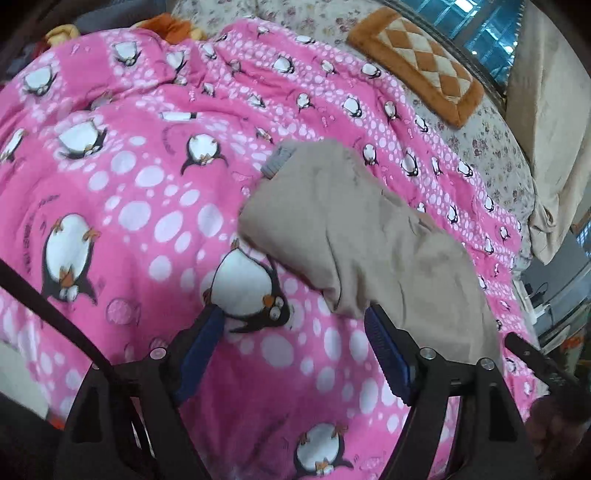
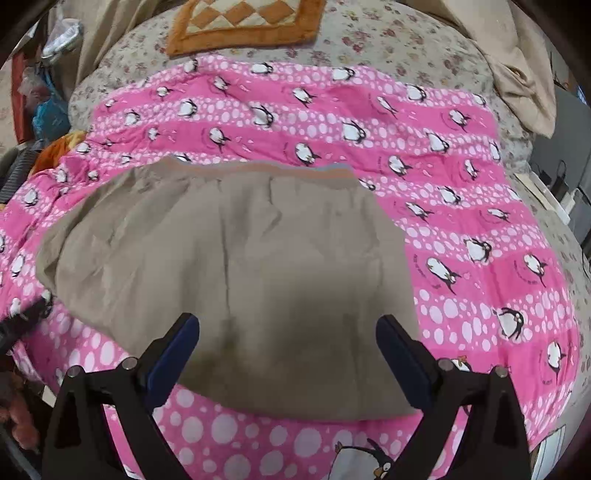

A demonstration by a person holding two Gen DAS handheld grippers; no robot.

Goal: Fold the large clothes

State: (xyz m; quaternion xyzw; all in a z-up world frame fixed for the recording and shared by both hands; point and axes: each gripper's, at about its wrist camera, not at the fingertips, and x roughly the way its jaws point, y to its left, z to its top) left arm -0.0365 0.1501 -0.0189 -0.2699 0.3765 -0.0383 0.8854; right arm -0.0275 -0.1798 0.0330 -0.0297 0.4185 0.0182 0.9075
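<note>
A tan garment (image 2: 236, 251) with a grey and orange ribbed band (image 2: 258, 170) at its far edge lies folded flat on a pink penguin blanket (image 2: 461, 221). My right gripper (image 2: 288, 332) hovers open over the garment's near part, fingers apart and empty. In the left wrist view the garment (image 1: 354, 229) lies to the right, its ribbed cuff (image 1: 275, 160) at the far end. My left gripper (image 1: 291, 325) is open and empty above the blanket (image 1: 129, 192), its right finger near the garment's near left edge.
An orange and cream quilted mat (image 2: 243, 22) lies on the floral bedsheet (image 2: 406, 48) beyond the blanket. A beige curtain (image 2: 517, 74) hangs at the far right. Clutter and bags (image 2: 44, 92) sit at the bed's left side. A window (image 1: 480, 33) is behind the bed.
</note>
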